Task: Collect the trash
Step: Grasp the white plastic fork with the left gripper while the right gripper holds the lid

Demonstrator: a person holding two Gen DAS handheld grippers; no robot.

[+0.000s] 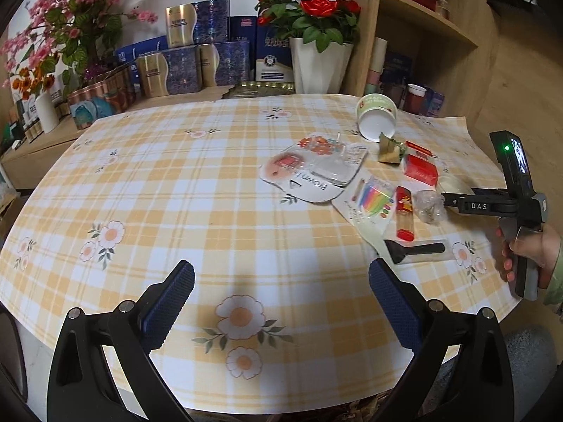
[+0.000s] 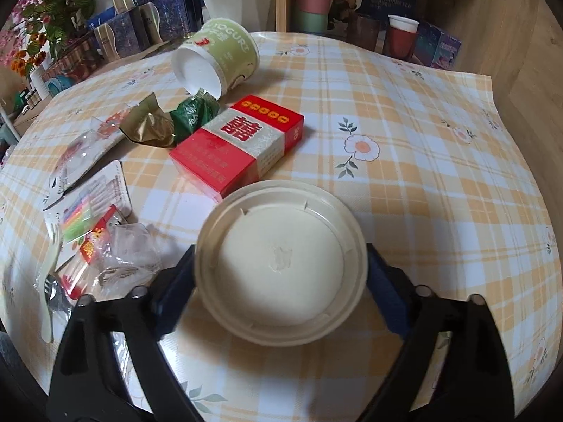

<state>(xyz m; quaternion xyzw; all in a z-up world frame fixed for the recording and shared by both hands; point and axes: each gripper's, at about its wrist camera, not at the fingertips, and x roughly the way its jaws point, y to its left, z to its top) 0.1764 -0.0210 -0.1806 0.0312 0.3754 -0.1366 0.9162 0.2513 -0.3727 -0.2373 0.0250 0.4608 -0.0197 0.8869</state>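
Note:
Trash lies on the checked tablecloth (image 1: 211, 183). A cream round lid (image 2: 281, 263) sits between the fingers of my right gripper (image 2: 281, 281); the pads stand at its two sides, and contact is unclear. Beyond it lie a red cigarette box (image 2: 239, 144), a green and gold wrapper (image 2: 169, 123) and a tipped yogurt cup (image 2: 218, 59). A crumpled clear plastic wrap (image 2: 130, 249), a red lighter (image 2: 95, 246) and a candle pack (image 2: 88, 211) lie to the left. My left gripper (image 1: 281, 302) is open and empty over bare cloth. The right gripper also shows in the left wrist view (image 1: 447, 200).
Blister packaging (image 1: 313, 172) and a bagged black scraper (image 1: 415, 249) lie on the cloth. Gift boxes (image 1: 190, 66), a rose pot (image 1: 316, 63) and pink flowers (image 1: 63, 24) line the back. A wooden shelf (image 1: 422, 21) with cups stands at the right. The table edge (image 1: 492, 176) is close on the right.

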